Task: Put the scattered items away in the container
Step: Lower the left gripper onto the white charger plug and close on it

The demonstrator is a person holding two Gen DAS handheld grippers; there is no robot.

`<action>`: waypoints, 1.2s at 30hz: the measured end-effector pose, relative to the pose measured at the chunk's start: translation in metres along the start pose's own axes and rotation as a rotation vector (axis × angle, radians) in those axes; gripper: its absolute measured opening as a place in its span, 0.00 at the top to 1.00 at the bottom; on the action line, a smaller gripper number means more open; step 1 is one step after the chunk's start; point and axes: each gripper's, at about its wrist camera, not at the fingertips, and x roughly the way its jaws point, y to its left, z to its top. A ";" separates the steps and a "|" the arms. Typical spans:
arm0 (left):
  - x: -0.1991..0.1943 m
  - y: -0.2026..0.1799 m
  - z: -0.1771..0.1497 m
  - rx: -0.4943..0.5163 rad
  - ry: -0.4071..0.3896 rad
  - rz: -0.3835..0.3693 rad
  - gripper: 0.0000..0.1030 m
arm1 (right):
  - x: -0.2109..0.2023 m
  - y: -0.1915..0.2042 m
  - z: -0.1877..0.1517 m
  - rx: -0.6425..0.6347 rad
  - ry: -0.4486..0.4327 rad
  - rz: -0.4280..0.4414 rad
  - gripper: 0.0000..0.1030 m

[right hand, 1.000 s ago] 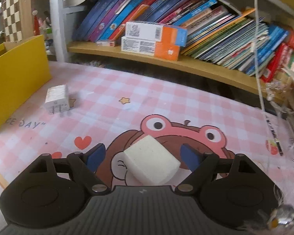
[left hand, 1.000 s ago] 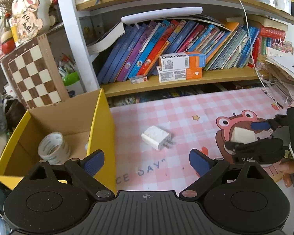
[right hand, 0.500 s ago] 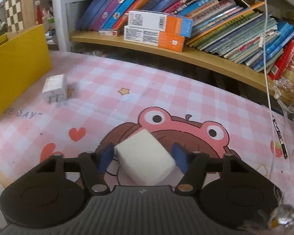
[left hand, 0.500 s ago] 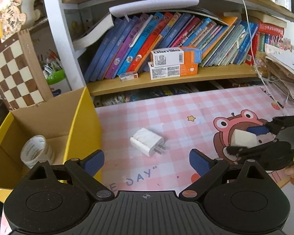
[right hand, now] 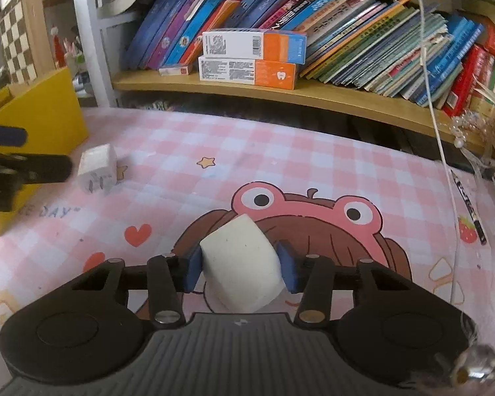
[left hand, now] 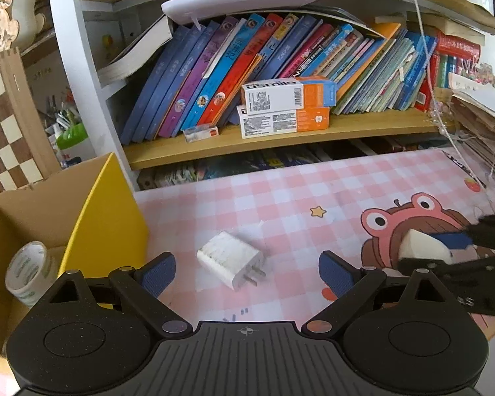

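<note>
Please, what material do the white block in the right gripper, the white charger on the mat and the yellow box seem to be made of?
White block: probably foam or sponge; matte, faintly speckled, rounded edges, clamped between the right gripper pads.
Charger: likely hard plastic, smooth, slightly scuffed, with two metal prongs.
Yellow box: cardboard, apparently; brown raw inside, yellow coated outside, thin folded walls.

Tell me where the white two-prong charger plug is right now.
The white two-prong charger plug lies on the pink checked mat, between the open left gripper fingers, beside the yellow cardboard box.
</note>
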 end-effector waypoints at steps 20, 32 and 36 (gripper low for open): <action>0.065 0.002 0.005 -0.122 0.085 0.107 0.09 | -0.052 0.036 -0.019 0.065 0.010 0.019 0.56; 0.090 0.008 0.006 -0.173 0.186 0.102 0.38 | -0.056 0.038 -0.022 0.060 0.035 0.035 0.56; 0.090 0.010 0.005 -0.167 0.181 0.086 0.39 | -0.057 0.037 -0.024 0.059 0.044 0.031 0.56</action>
